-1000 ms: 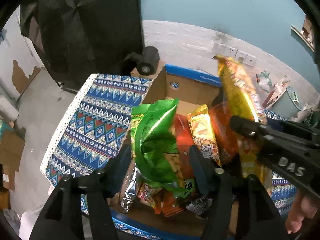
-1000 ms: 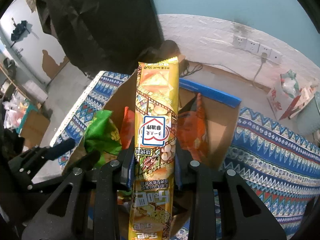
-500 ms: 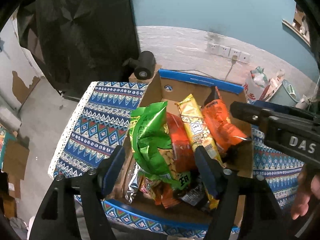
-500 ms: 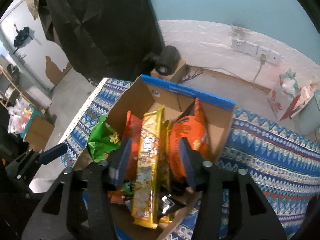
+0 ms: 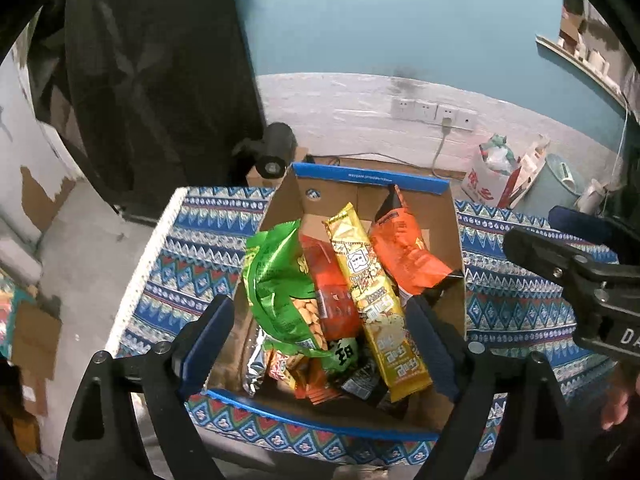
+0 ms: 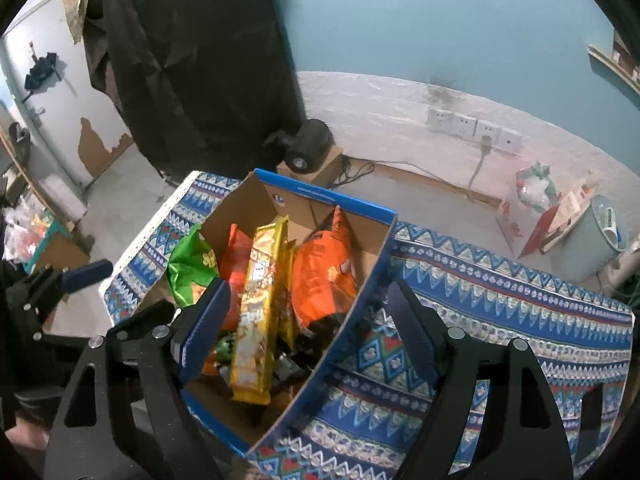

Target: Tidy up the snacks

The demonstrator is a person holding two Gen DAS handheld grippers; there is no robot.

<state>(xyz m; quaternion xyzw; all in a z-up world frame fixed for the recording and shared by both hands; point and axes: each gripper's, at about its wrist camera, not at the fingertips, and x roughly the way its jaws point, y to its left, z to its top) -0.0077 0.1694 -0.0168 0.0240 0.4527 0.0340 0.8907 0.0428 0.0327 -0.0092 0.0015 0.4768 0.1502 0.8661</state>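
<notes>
An open cardboard box with blue rims (image 5: 368, 178) (image 6: 352, 208) stands on a patterned blue cloth (image 5: 192, 264) (image 6: 500, 300). It holds a green bag (image 5: 276, 280) (image 6: 192, 264), a red bag (image 5: 328, 280), a long yellow pack (image 5: 372, 300) (image 6: 260, 304), an orange bag (image 5: 404, 256) (image 6: 320, 276) and small packets (image 5: 312, 376). My left gripper (image 5: 320, 344) is open and empty above the box's near side. My right gripper (image 6: 308, 324) is open and empty above the box; it also shows at the right of the left wrist view (image 5: 572, 276).
A black cylinder device (image 5: 276, 152) (image 6: 308, 146) sits on a small box behind the table. A black sheet (image 6: 192, 60) hangs at the back left. Wall sockets (image 6: 472, 128), a bag (image 6: 532, 200) and a pale bin (image 6: 596, 236) are on the floor at the right.
My right gripper opened and let go of the long yellow pack, which now lies in the box between the red and orange bags. Both grippers drew back from the box.
</notes>
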